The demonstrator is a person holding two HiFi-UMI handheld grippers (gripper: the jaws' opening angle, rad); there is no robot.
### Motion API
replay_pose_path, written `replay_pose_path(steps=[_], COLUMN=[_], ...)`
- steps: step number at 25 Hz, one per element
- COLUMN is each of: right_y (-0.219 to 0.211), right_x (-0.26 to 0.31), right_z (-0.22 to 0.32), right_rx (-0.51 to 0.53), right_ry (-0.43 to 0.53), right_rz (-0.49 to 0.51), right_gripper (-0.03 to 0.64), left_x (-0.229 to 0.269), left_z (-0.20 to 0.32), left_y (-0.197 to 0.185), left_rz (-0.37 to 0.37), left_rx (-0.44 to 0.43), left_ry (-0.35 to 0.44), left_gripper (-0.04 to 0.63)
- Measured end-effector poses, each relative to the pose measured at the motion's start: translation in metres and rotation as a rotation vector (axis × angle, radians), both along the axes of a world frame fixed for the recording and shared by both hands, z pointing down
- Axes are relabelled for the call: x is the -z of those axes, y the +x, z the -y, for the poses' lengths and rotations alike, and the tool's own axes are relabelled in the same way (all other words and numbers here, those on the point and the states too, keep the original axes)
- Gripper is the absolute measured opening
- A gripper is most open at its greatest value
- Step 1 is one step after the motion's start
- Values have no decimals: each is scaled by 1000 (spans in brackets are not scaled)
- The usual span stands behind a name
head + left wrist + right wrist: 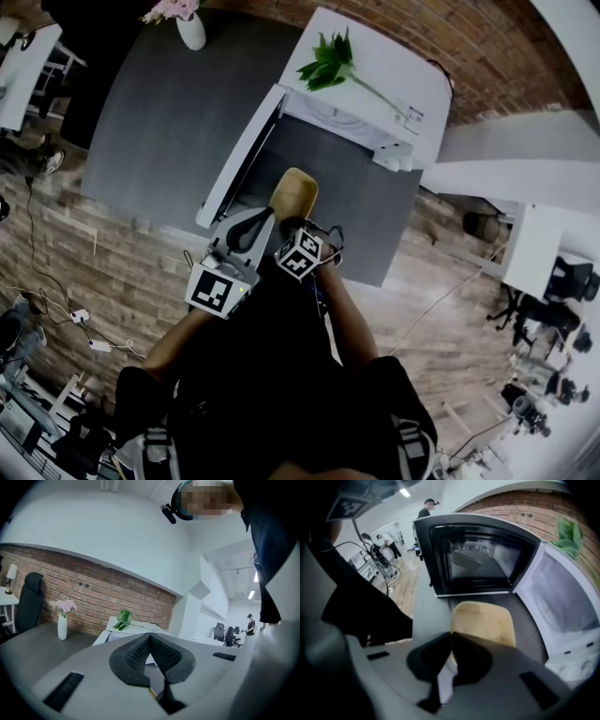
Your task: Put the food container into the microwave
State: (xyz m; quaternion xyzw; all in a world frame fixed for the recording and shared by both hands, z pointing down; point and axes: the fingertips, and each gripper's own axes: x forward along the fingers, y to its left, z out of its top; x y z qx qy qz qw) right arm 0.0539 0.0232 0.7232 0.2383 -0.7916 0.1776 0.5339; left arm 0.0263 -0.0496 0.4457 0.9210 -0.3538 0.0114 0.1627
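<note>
The food container [294, 195] has a pale wooden lid [483, 623] and hangs over the grey table in front of the white microwave [375, 75]. My right gripper [451, 637] is shut on the container's near edge, with its marker cube just behind it in the head view. The microwave door [473, 555] stands open to the left, with dark glass. Its white cavity [562, 602] is exposed on the right. My left gripper [150, 637] is shut on nothing. It is held beside the right one [298, 225] and points up toward the brick wall.
A green leafy stem [328, 61] lies on top of the microwave. A white vase with pink flowers [190, 28] stands on the grey table [169, 122] at the far left. Cables and a power strip [89, 342] lie on the wooden floor. People and office chairs are in the background.
</note>
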Motion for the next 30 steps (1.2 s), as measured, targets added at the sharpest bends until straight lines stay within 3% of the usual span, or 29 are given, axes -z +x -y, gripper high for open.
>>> replay_pose_path(steps=[9,13,16,30], right_y=[35,49,60,81], right_x=[17,27,32,70], right_z=[-2,-4,-5,56], right_rx=[23,33,47,21], right_ry=[47,83,100,205], right_rz=[15,8,-11,-93], right_gripper=[35,35,35,35], left_x=[11,15,16,26], left_z=[-14,-21,-20,36], left_y=[38,44,46,48], left_rz=[4,25,29,2], left_rx=[18,19,30,-12], left_ry=[35,93,87,105], left_gripper=[34,35,35,34])
